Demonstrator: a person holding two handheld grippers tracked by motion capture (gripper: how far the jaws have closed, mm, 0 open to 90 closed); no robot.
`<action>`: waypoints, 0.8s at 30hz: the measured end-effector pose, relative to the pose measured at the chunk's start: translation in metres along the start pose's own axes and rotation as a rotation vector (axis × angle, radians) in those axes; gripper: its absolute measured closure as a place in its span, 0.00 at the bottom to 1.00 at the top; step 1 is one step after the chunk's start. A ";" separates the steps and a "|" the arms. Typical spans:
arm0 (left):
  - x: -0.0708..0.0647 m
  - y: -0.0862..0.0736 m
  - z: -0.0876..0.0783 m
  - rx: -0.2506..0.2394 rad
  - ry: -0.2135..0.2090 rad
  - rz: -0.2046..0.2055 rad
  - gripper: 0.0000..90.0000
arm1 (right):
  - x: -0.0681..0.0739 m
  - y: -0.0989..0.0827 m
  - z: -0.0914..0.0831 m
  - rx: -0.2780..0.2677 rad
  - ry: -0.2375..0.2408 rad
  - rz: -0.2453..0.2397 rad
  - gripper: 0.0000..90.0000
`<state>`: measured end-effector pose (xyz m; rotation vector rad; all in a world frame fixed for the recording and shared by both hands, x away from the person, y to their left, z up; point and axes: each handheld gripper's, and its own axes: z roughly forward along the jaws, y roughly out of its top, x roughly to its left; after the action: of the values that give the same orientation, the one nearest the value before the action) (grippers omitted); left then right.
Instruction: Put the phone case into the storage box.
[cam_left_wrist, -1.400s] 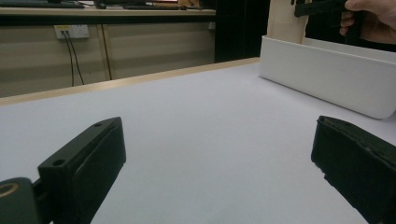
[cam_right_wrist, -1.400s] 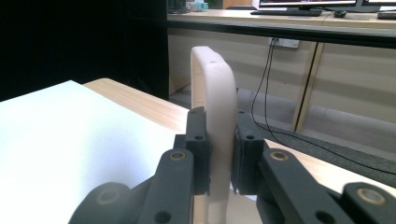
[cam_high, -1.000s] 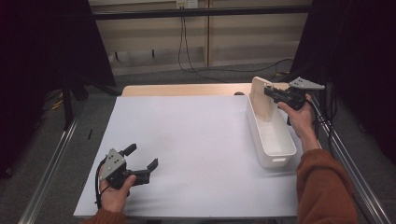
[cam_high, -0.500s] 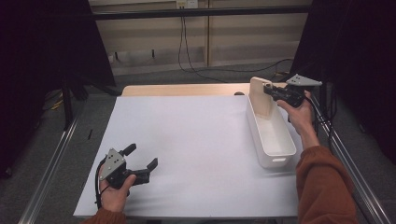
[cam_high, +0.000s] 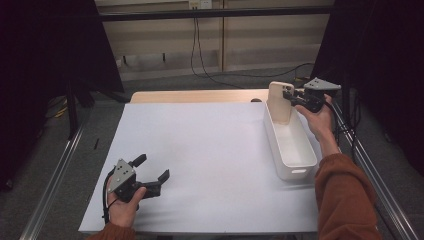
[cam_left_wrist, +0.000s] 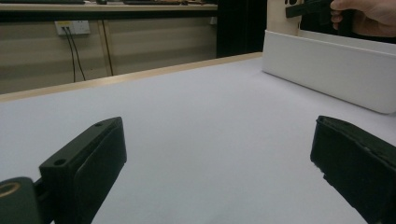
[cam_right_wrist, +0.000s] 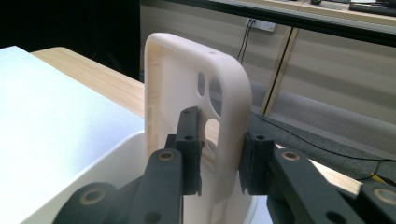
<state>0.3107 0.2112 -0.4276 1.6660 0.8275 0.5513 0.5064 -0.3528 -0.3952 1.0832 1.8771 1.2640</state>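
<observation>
The phone case (cam_right_wrist: 196, 107), cream-coloured, stands upright at the far end of the white bin (cam_high: 290, 145), its bottom hidden behind the jaws. The right gripper (cam_right_wrist: 219, 154) has just been easing open, pads still around one side wall. The left gripper (cam_high: 150, 169) rests spread wide, nothing in it.

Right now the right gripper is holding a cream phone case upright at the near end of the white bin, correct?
Not quite. The right gripper holds the cream phone case upright at the far end of the white bin, not the near end. The high view shows it.
</observation>
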 end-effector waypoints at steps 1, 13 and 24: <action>0.000 0.000 0.000 0.000 0.000 0.000 0.04 | -0.001 0.000 0.000 0.001 -0.005 -0.003 0.80; 0.000 -0.001 0.001 0.000 0.001 0.002 0.04 | -0.005 -0.011 -0.007 0.049 -0.022 0.016 0.75; -0.001 -0.001 0.001 0.005 0.000 0.005 0.04 | -0.007 -0.010 -0.019 0.035 -0.041 0.041 0.87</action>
<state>0.3111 0.2101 -0.4284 1.6728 0.8255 0.5529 0.4912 -0.3684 -0.3976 1.1633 1.8617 1.2266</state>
